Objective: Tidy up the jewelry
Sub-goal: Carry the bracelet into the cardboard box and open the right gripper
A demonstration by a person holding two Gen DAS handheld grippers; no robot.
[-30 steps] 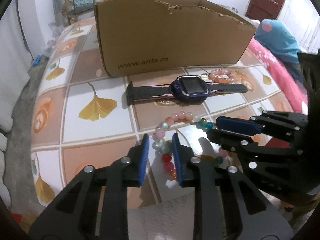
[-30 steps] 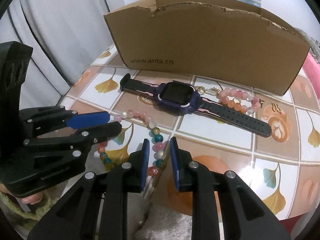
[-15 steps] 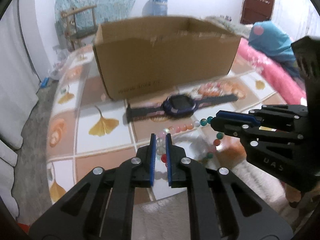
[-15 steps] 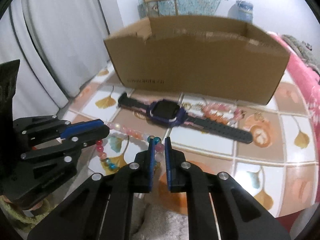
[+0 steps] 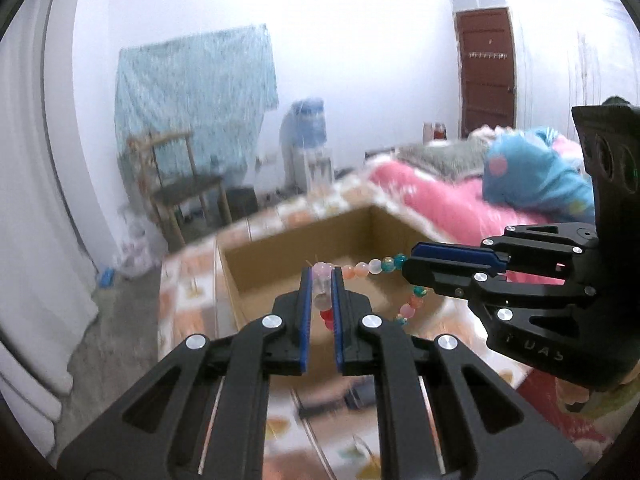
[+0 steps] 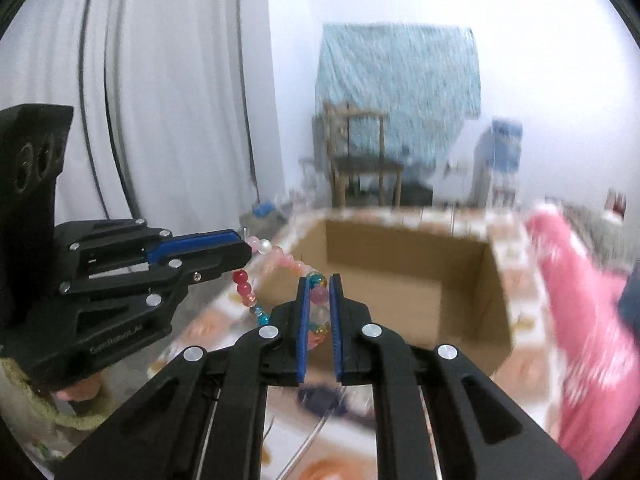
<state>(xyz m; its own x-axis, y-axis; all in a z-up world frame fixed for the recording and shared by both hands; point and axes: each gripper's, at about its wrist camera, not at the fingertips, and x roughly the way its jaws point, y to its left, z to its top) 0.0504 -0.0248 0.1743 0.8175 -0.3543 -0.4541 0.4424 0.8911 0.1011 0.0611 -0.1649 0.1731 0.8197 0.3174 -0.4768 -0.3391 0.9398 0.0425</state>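
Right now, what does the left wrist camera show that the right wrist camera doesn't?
Only the left wrist view shows the brown door and the blue pillow. Only the right wrist view shows the white curtain. Both show the bead bracelet strung between the left gripper and right gripper, each shut on it, above the open cardboard box, plus the wooden chair.
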